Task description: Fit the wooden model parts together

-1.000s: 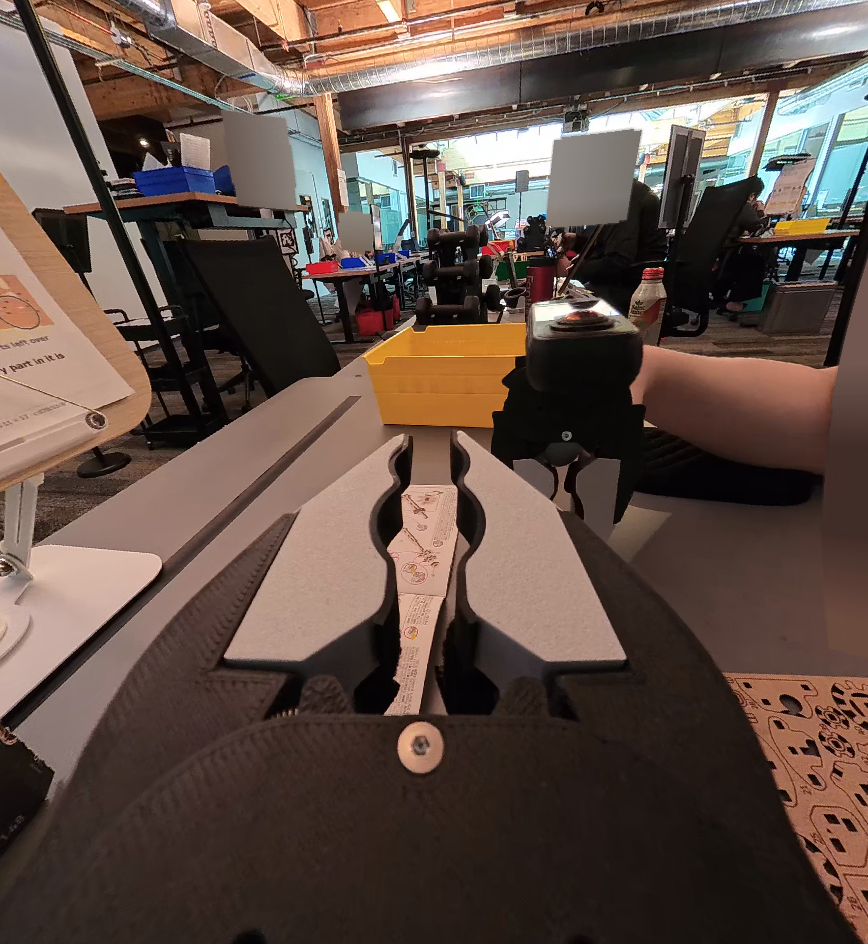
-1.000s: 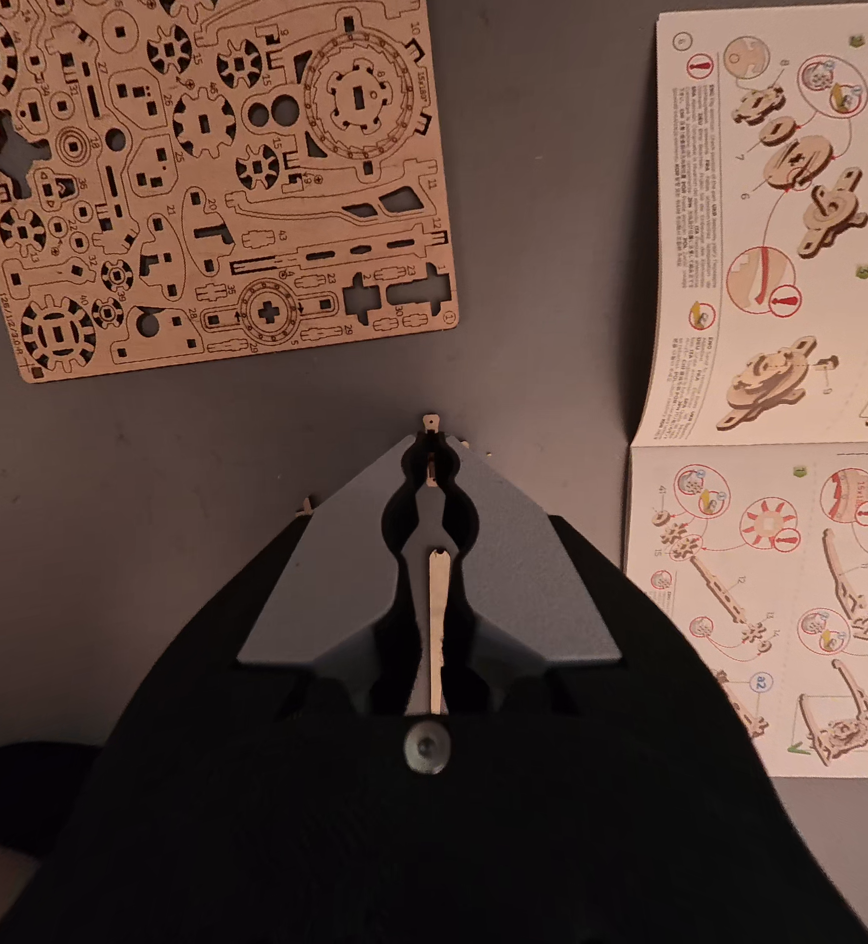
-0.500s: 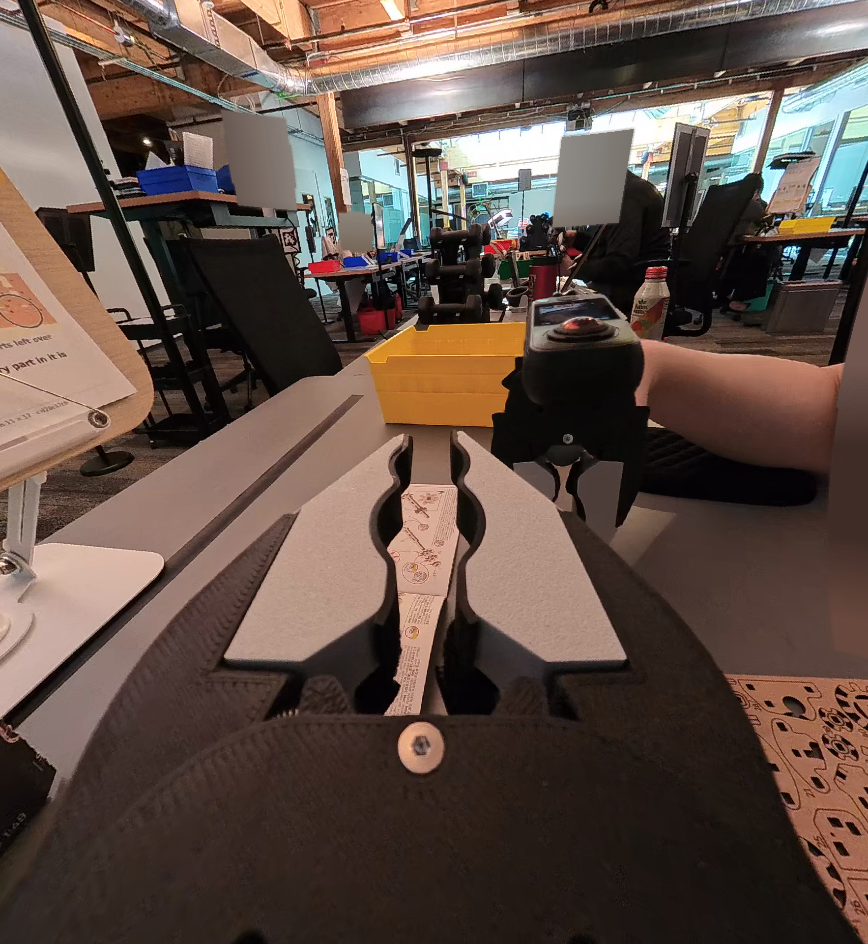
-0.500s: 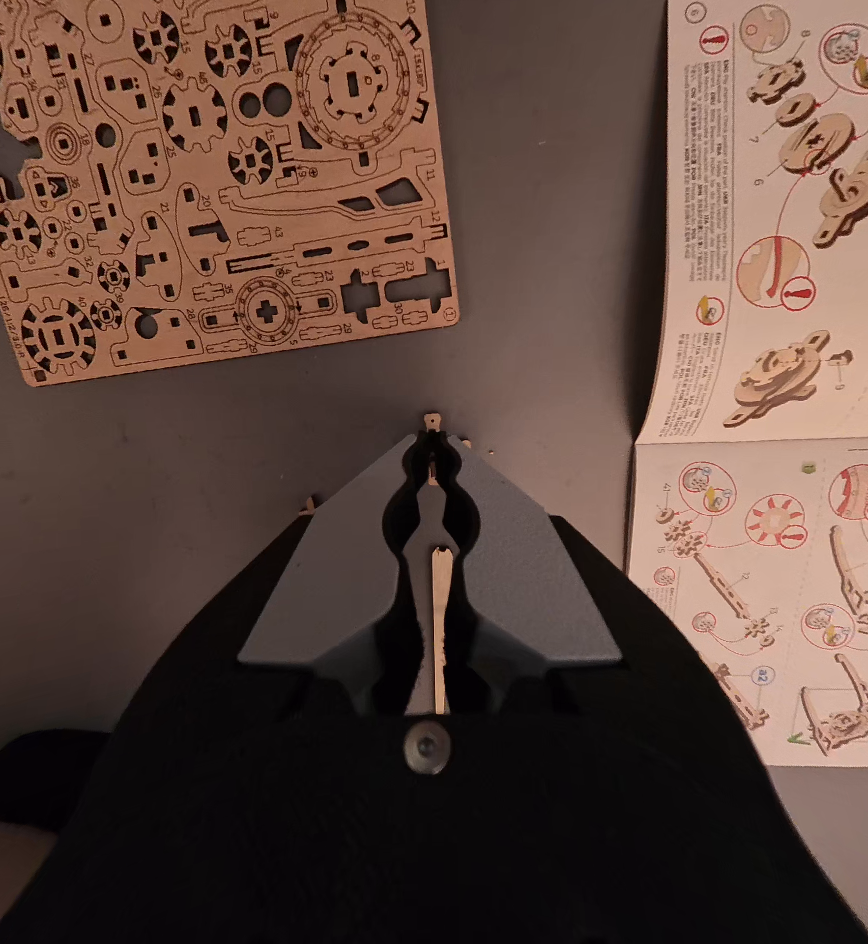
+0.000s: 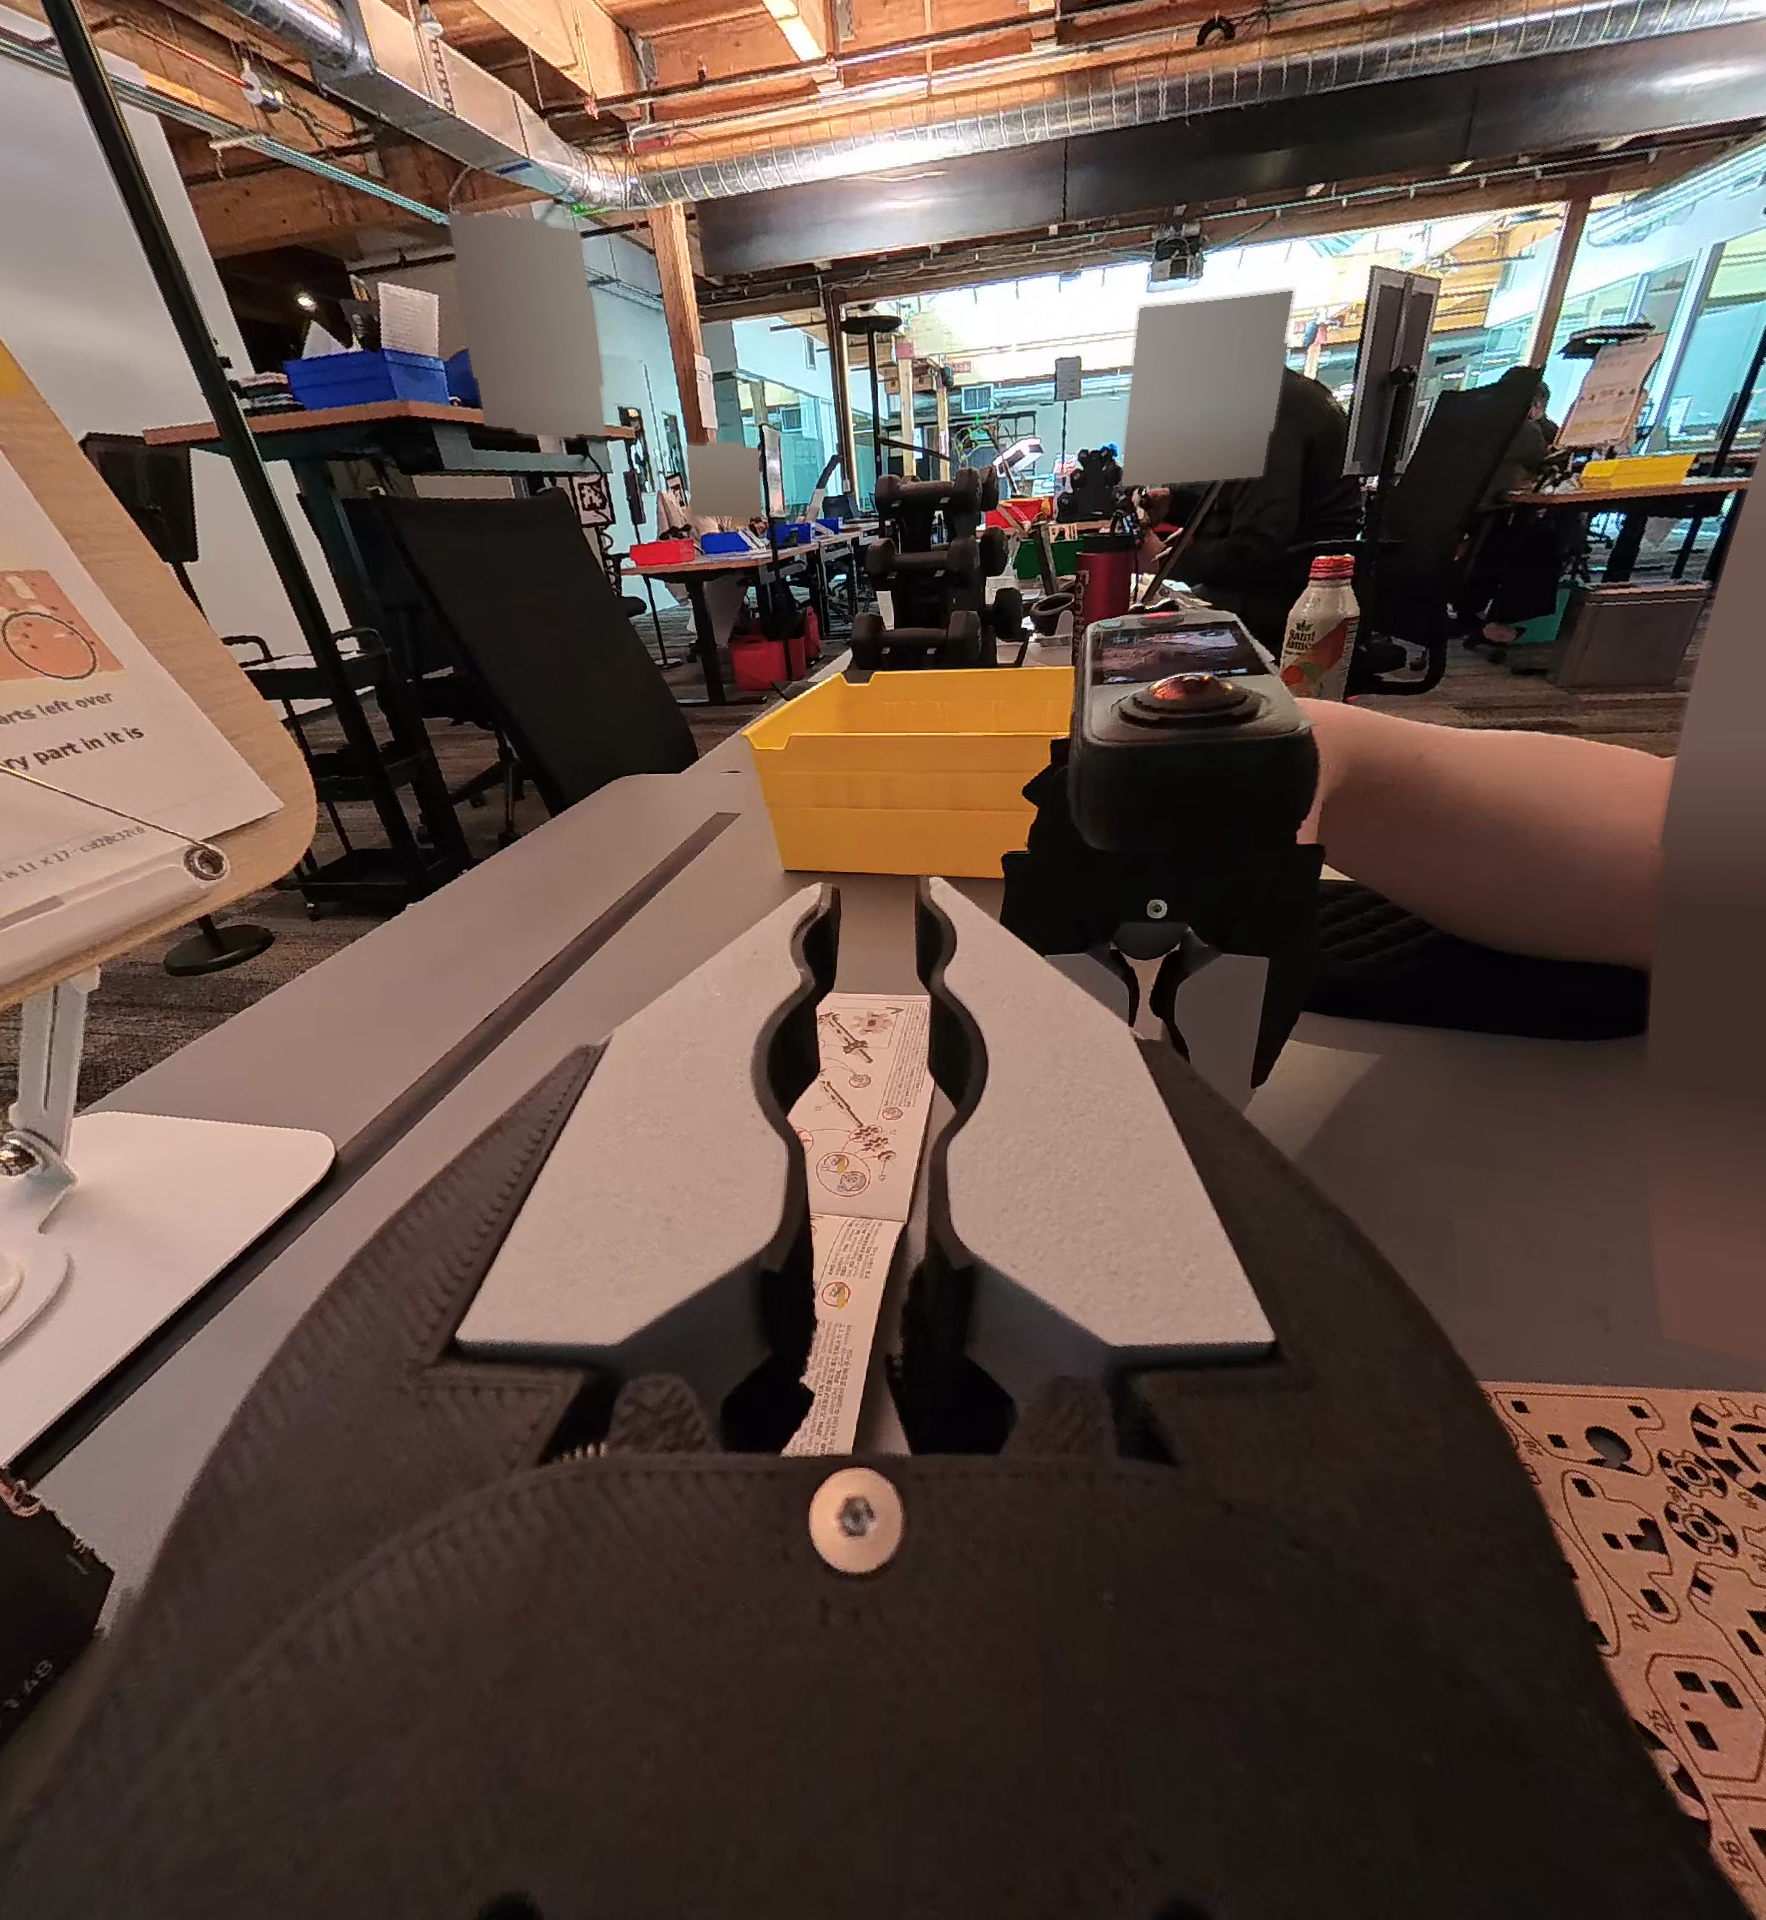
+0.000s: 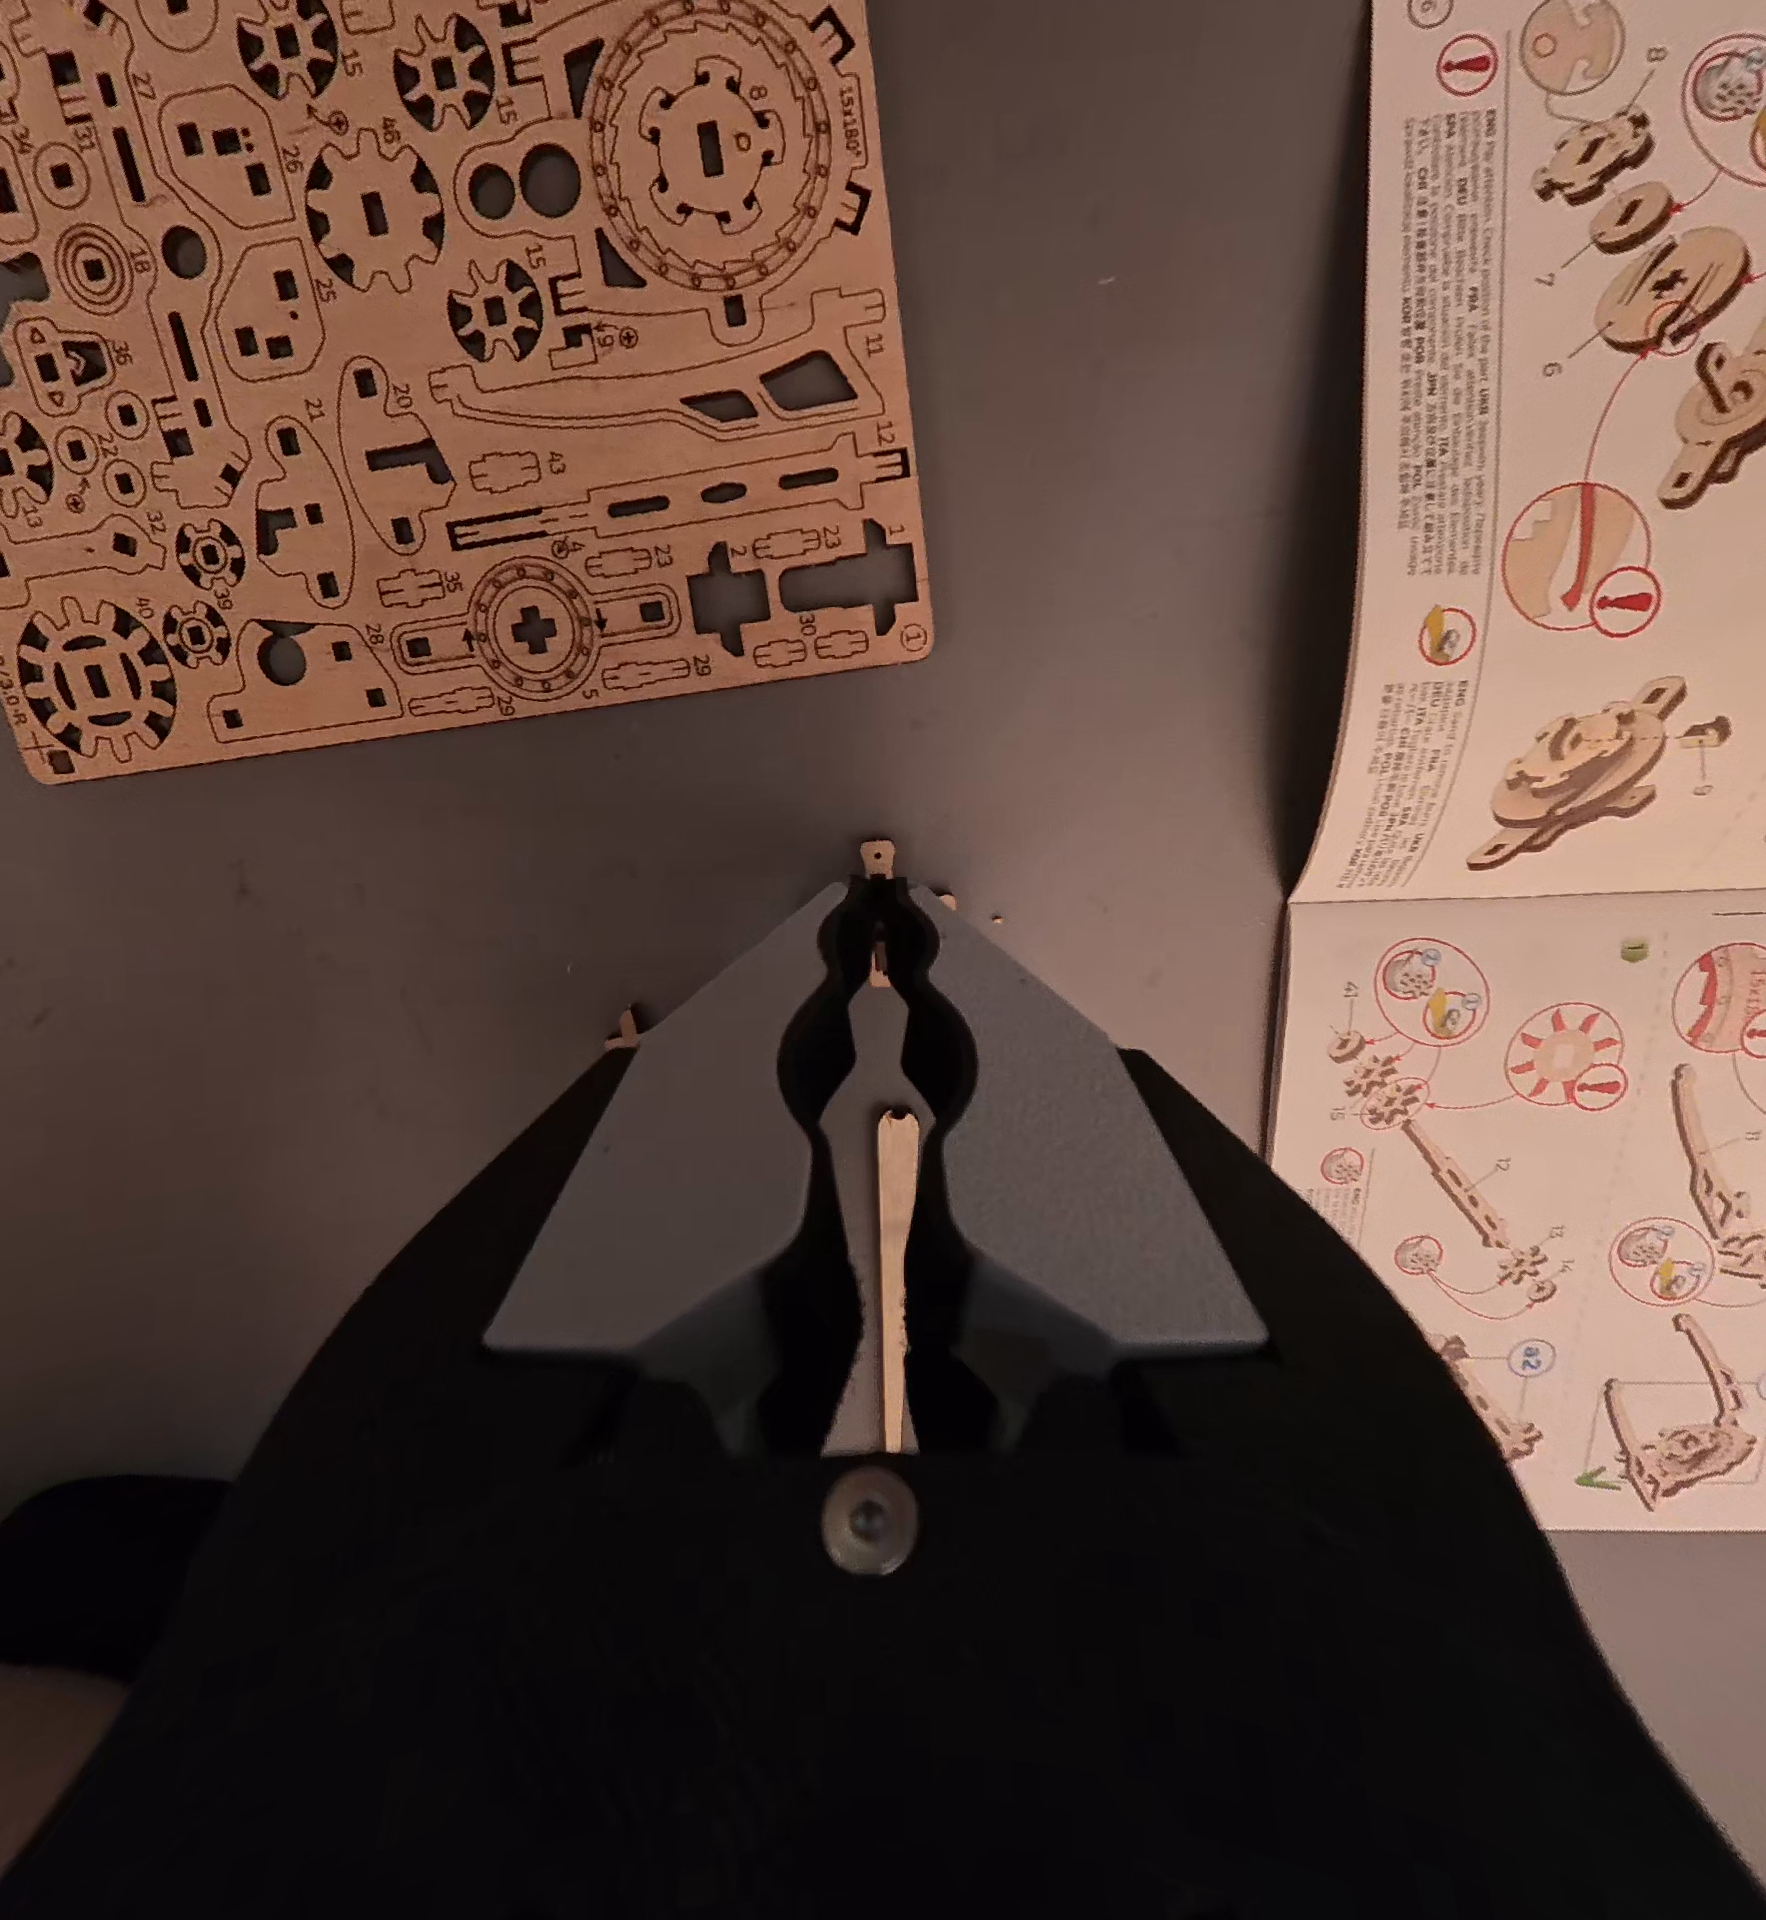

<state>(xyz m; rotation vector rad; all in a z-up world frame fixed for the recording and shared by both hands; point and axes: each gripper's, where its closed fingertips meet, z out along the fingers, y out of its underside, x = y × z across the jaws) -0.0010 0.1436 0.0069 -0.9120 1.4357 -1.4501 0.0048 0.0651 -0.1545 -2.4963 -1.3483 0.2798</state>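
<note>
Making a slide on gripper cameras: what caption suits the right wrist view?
Right gripper shut on a thin wooden part above a grey table, between a wooden sheet and an instruction booklet.

Wooden sheet [image 6: 422, 353]: pale tan, dark laser-cut outlines. Instruction booklet [image 6: 1585, 727]: cream, red circles. Bin [image 5: 910, 769]: yellow. Table [image 6: 1118, 416]: grey. Gripper fingers [image 5: 671, 1122]: grey, black body.

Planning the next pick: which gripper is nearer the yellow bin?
Right. The right gripper hangs just in front of the yellow bin, at its right end. The left gripper sits farther back along the table, fingertips short of it.
</note>
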